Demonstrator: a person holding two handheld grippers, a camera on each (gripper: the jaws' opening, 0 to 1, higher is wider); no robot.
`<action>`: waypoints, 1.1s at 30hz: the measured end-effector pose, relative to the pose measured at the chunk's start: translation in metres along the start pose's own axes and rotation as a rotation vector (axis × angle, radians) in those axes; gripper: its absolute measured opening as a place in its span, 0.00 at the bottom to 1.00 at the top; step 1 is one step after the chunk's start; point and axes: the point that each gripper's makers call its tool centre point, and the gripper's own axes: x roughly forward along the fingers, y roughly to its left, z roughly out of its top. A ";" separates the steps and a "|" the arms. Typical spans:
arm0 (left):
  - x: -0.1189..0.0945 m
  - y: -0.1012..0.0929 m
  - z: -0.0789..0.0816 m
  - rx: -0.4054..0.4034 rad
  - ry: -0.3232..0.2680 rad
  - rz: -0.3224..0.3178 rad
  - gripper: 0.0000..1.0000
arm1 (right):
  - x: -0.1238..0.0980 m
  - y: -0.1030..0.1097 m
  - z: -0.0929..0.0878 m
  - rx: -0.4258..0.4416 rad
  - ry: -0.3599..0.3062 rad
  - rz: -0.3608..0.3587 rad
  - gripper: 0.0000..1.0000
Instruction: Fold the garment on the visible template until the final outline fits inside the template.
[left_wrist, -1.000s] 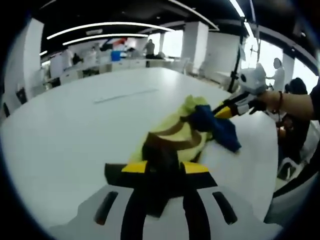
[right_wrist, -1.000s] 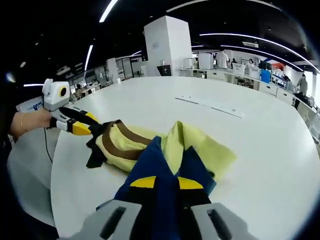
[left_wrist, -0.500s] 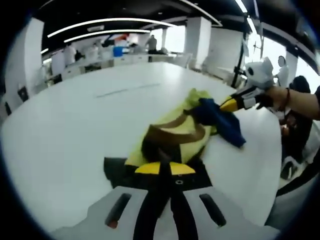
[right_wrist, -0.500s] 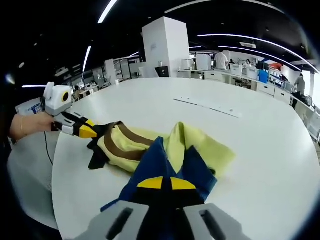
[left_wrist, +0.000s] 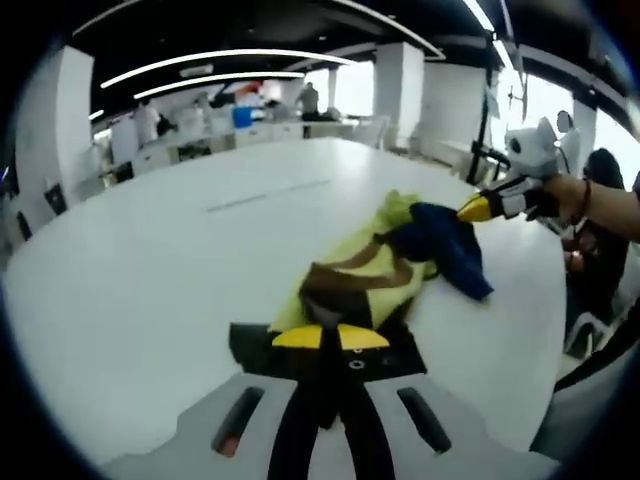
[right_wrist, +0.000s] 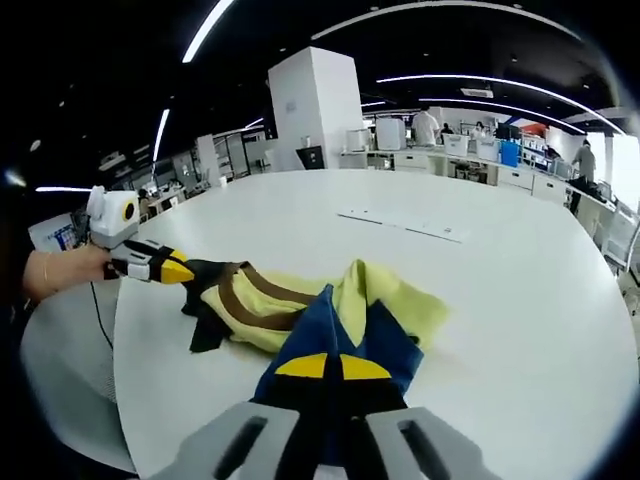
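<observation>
A crumpled garment (left_wrist: 372, 268), yellow with brown stripes, a black hem and a blue part, lies bunched on the white table (left_wrist: 150, 260). My left gripper (left_wrist: 330, 338) is shut on the black hem at the garment's near end. At the right of that view, my right gripper (left_wrist: 478, 208) holds the blue part (left_wrist: 448, 245). In the right gripper view my right gripper (right_wrist: 328, 367) is shut on the blue cloth (right_wrist: 335, 325). There the yellow body (right_wrist: 385, 300) spreads beyond it, and my left gripper (right_wrist: 170, 271) pinches the black hem at the left.
A thin pale strip of tape (left_wrist: 265, 194) lies on the table beyond the garment (right_wrist: 405, 222). The table's curved edge (right_wrist: 120, 370) runs close behind both grippers. A white pillar (right_wrist: 315, 110), desks and several people stand far behind.
Both pairs of jaws have gone from apart to shut on the cloth. The two grippers have drawn slightly further apart, stretching the garment a little.
</observation>
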 end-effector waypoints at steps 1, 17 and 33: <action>-0.003 0.004 0.002 0.024 -0.005 0.018 0.00 | -0.003 -0.001 0.001 0.006 -0.002 -0.005 0.00; -0.025 0.014 0.033 0.047 -0.065 0.068 0.00 | -0.032 -0.006 0.027 0.003 -0.045 -0.055 0.00; -0.048 0.044 0.056 0.036 -0.123 0.145 0.00 | -0.057 -0.030 0.045 0.001 -0.073 -0.143 0.00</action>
